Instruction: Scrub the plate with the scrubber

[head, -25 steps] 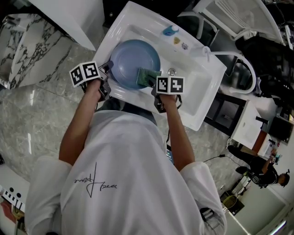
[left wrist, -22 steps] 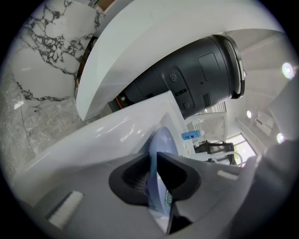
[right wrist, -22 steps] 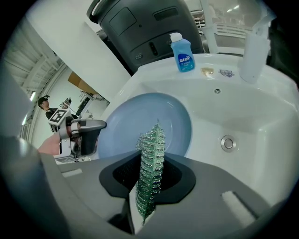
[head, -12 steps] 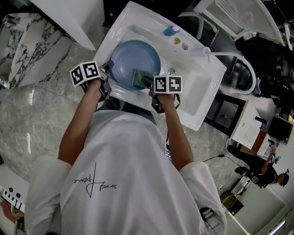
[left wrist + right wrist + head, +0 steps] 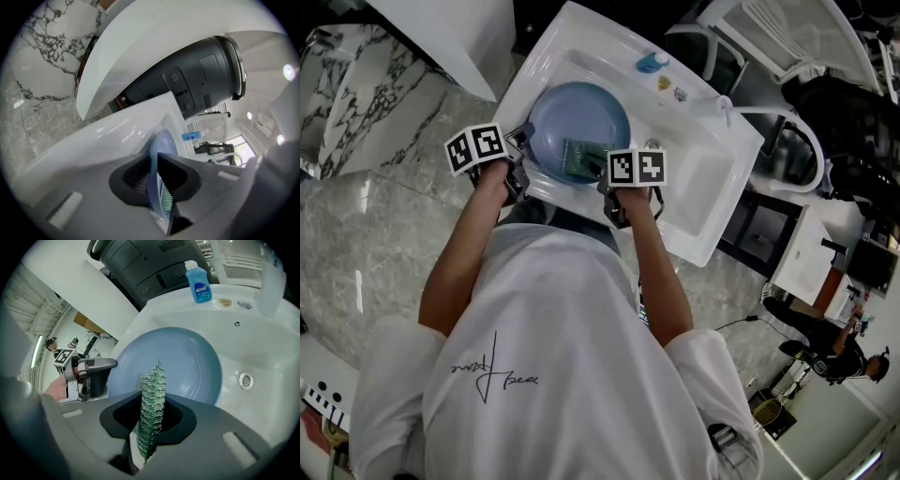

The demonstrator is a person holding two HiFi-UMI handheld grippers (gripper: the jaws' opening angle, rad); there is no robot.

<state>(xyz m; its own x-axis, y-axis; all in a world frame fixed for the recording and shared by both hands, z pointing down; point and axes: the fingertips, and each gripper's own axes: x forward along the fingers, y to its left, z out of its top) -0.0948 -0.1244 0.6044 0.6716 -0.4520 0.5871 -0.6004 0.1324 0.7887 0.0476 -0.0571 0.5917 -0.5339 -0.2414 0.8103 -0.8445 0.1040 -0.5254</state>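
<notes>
Our right claw [image 5: 149,423] is clenched on the green scrubber [image 5: 152,380], whose tip reaches onto the blue plate [image 5: 192,366] just ahead. Across the plate, our left claw [image 5: 157,180] pinches its near rim, steadying it in the sink [image 5: 267,357]. We judge scrubbing under way; next, we sweep the scrubber across the unscrubbed face, left grip firm.

One blue plate [image 5: 572,122] in play, one green scrubber [image 5: 584,157], and two grippers: count the left gripper [image 5: 157,176] and the right gripper [image 5: 150,423]. That's one marker cube [image 5: 475,148] on the left and one more on the right, so two cubes. One white sink [image 5: 703,202], and one drain [image 5: 245,380] in its floor. One blue bottle [image 5: 199,283] is up on the rim. Two small stickers [image 5: 225,302] sit alongside it. One dark machine [image 5: 140,263] stands behind.
</notes>
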